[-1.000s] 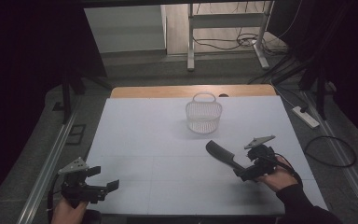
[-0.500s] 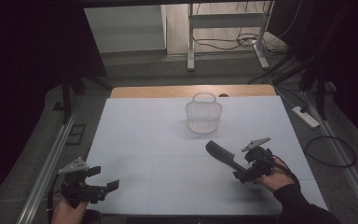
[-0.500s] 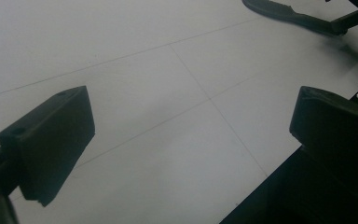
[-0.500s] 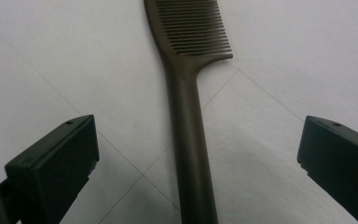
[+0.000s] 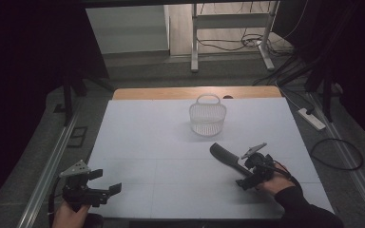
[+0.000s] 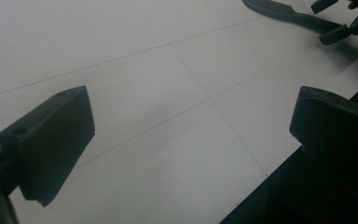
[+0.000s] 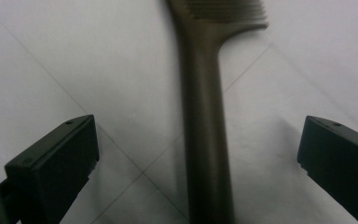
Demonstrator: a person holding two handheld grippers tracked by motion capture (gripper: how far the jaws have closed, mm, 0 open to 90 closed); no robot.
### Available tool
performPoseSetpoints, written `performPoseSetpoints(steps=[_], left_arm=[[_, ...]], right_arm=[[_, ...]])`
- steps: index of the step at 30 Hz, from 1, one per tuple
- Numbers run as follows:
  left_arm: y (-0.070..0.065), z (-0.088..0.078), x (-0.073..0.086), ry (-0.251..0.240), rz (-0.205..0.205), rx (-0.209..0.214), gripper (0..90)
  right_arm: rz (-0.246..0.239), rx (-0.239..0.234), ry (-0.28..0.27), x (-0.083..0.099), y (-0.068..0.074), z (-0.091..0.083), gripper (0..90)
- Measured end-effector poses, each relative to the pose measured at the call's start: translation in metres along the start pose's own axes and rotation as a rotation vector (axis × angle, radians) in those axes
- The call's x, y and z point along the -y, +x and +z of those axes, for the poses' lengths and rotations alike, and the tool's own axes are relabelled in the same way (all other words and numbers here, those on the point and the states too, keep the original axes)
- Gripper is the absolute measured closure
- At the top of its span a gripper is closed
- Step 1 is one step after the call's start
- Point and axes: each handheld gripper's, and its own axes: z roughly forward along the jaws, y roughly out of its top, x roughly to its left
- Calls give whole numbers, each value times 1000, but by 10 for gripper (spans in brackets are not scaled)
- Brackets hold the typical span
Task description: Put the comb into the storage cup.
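A dark comb [image 5: 225,157] lies flat on the white table [image 5: 152,142], right of centre, its handle pointing toward the person. My right gripper [image 5: 247,174] stands open at the handle end. In the right gripper view the comb's handle [image 7: 205,116] runs straight up between the two spread jaws of this gripper [image 7: 198,140], and neither jaw touches it. My left gripper [image 5: 106,182] is open at the near left corner, holding nothing. The left gripper view has its jaws [image 6: 191,116] wide apart over bare table, with the comb [image 6: 284,11] and the right gripper [image 6: 340,23] far off.
A white wire basket [image 5: 207,118] with a handle stands upright near the table's far edge, beyond the comb. A wooden strip [image 5: 171,93] borders the far side. Metal rails [image 5: 52,161] run along both sides of the table.
My right gripper has shifted slightly left and nearer the comb's handle. The comb, the basket and the left gripper have stayed put.
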Motion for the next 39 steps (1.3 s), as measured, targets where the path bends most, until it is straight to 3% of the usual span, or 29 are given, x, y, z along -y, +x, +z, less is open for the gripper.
performPoseSetpoints(steps=[9,16,19,26,29,31,33,39], left_arm=[[0,0,0,2,3,-2,6],[0,0,0,2,3,-3,7],[0,0,0,3,2,-2,7],[0,0,0,4,4,-4,7],[0,1,0,5,4,-4,8],[0,0,0,4,4,-4,7],[0,0,0,5,5,-5,8],[0,0,0,3,6,-5,7]], right_arm=[[5,1,11,0,0,2,0],[19,8,50,-4,2,2,2],[11,1,48,-5,2,-1,88],[-9,-15,27,-8,-1,-9,449],[13,-10,32,-9,-3,-10,547],[12,-11,28,-8,-5,-11,678],[3,-25,25,-8,-6,-12,718],[-1,-16,15,-7,-5,-12,724]])
